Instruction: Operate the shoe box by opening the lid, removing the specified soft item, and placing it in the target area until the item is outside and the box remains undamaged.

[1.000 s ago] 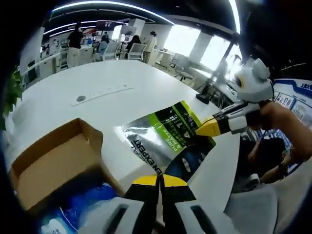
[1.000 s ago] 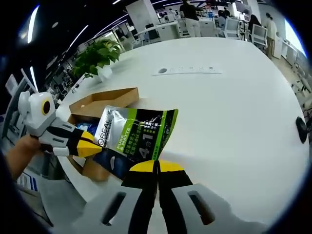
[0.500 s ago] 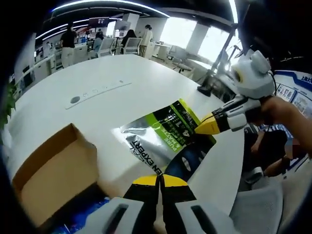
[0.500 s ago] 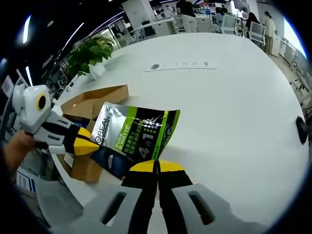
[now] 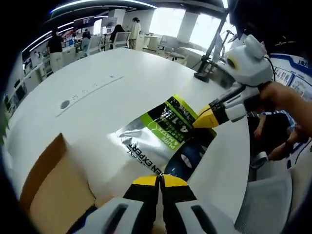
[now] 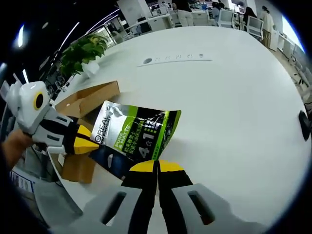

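- box [image 6: 80, 105], cardboard, sits open at ten o'clock of the right gripper view, on the white table [image 6: 234, 97].
- left gripper [image 6: 90, 142] pinches one end of the pouch [image 6: 136, 136], jaws closed on it.
- right gripper [image 6: 157, 165] clamps the opposite edge at six o'clock.
- pouch hangs outside the box, above the table.
- judged step: carrying to the target; next, lower it flat and release both.

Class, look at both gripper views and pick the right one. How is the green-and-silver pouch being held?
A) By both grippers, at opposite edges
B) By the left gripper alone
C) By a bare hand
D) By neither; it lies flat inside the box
A: the left gripper and the right gripper each pinch an edge of the pouch, which is out of the cardboard box.
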